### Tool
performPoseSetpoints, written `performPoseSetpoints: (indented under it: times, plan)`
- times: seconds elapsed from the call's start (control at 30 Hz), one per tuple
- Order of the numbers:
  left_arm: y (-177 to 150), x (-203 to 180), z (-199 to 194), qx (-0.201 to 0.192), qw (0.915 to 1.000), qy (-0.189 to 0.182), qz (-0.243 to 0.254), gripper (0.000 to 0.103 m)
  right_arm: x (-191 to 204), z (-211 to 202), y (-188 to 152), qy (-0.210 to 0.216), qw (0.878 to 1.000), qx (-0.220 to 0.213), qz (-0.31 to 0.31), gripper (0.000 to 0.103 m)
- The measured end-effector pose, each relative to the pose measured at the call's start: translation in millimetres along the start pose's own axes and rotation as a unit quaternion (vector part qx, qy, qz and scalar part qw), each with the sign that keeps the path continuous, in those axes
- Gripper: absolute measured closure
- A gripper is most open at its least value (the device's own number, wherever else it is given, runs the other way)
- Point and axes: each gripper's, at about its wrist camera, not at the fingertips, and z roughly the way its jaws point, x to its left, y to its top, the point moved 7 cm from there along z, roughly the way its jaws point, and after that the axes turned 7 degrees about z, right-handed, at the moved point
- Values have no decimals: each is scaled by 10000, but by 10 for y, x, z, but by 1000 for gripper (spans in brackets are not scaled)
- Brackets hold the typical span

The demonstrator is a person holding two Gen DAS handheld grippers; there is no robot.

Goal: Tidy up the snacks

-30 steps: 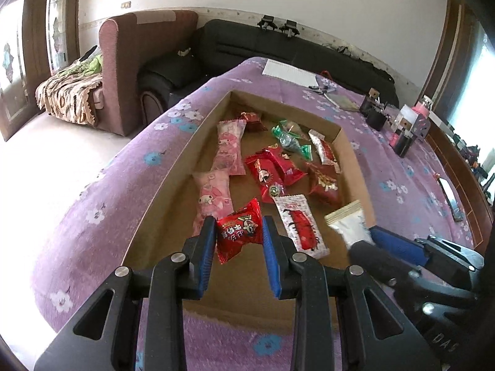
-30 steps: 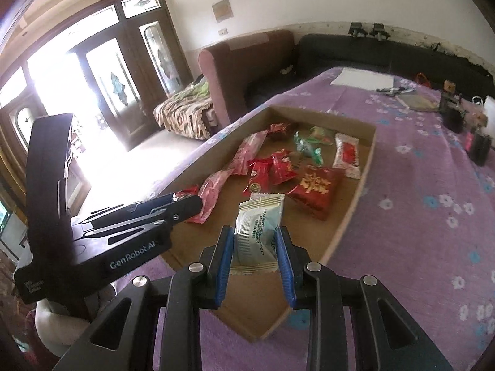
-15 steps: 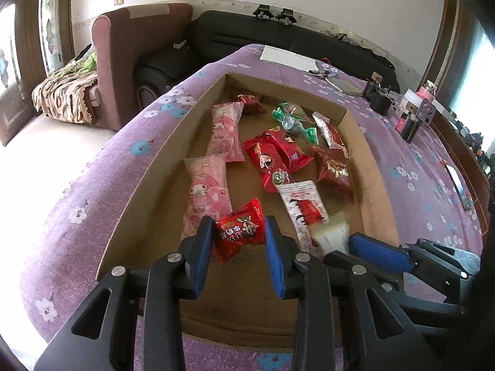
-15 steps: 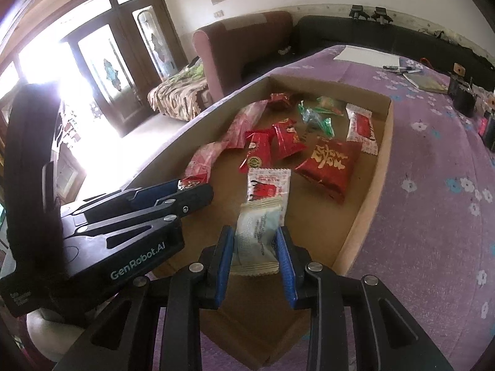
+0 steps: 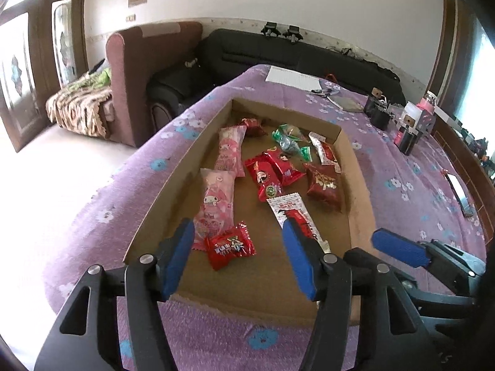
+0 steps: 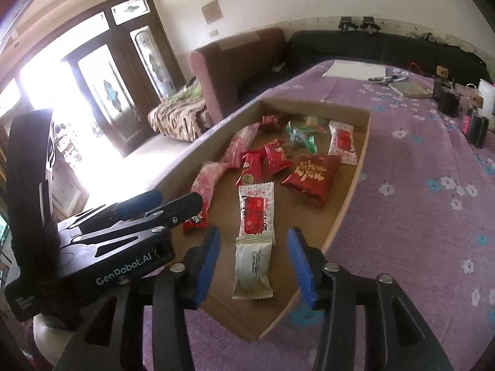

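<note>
A shallow cardboard tray [image 5: 354,167] [image 6: 346,204] on a purple flowered cloth holds several snack packets. My left gripper [image 5: 238,247] is open; a small red candy packet [image 5: 230,245] lies on the tray floor between its fingers, beside a pink packet [image 5: 216,198]. My right gripper [image 6: 253,253] is open; a beige-white packet [image 6: 253,267] lies flat between its fingers, below a white-and-red packet [image 6: 256,208]. A red pouch [image 6: 311,176], two red wrappers [image 5: 272,170] and green candies [image 5: 289,142] lie farther in.
The purple cloth [image 5: 411,185] carries papers [image 5: 292,77], pens, dark small boxes [image 5: 379,114] and a phone [image 5: 461,193] at the far right. A maroon armchair [image 5: 145,71] and a black sofa [image 5: 278,52] stand beyond. The other gripper [image 6: 108,241] is close on the left.
Both grippers have opened and let go. The red candy packet and the beige-white packet now lie on the tray floor, and both grippers have drawn back a little.
</note>
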Motion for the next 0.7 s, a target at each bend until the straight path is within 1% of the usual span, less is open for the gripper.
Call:
performPoseSetpoints:
  times: [0.07,0.13,0.23,0.37,0.57,0.63,0.7]
  plan:
    - [3,-34,-70,-52,10000,78,16,38,-13,-95,-13,10,10000,-79,19,54]
    - [2,-71,-141,-111,9999,114,29,36,-36,-183,-37,25,9999,-141,54,54]
    - [-3,-158,-240,-188,9997,156,92,36,-114,-314,-71,33,9996,-244,169,53]
    - [-33,-293,-349,-232,9994,158,208,36,-262,-494,-151,30,9983,-407,413,49]
    - [-34,-517,-477,-308,9984,239,420,36,-456,-730,-248,43,9957,-593,713,49]
    - [-15,-587,-528,-405,9978,252,456,35,-506,-799,-261,28,9949,-652,763,49]
    - [2,-657,-596,-548,9968,305,494,24,-567,-870,-277,28,9942,-710,813,49]
